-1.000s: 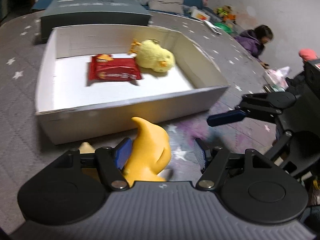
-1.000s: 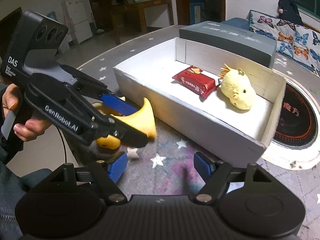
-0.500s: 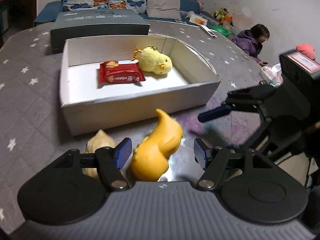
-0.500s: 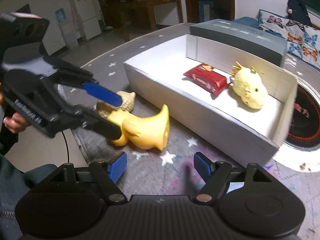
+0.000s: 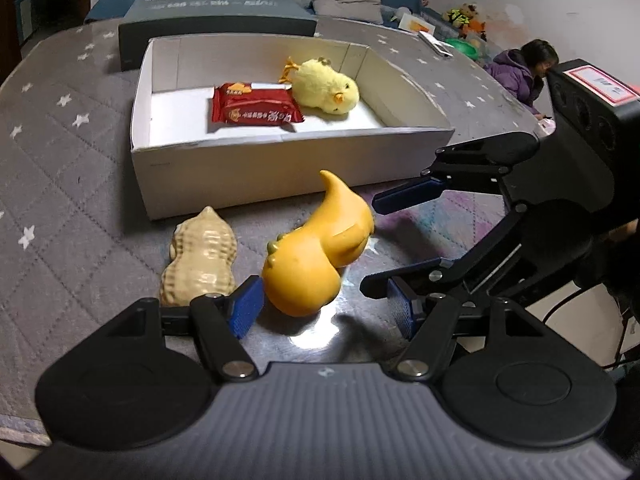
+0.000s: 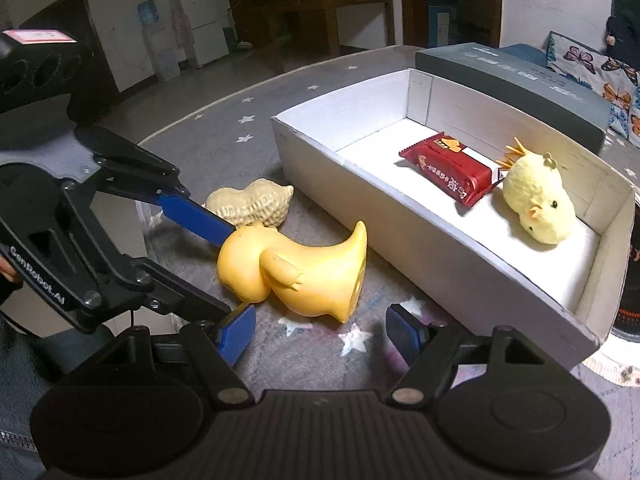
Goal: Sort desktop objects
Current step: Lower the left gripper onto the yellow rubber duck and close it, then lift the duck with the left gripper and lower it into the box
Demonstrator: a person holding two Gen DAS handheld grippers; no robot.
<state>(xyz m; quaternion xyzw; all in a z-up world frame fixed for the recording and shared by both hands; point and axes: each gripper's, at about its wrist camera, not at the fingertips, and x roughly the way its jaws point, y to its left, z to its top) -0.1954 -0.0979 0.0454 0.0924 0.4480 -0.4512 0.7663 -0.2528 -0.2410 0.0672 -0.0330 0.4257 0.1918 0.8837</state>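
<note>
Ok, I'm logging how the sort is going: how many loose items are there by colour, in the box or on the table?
Yellow: 2, the plush chick in the white box and the yellow dinosaur toy on the table
Red: 1, the snack packet in the box
Beige: 1, the peanut figure on the table
Total: 4

- The peanut-shaped toy is partly hidden: in the left wrist view its near end goes behind the left claw, at lower left.
- In the right wrist view a blue finger covers part of it.
- The dark grey box is cut off by the white box wall.
- The print on the red snack packet is too small to read.
</note>
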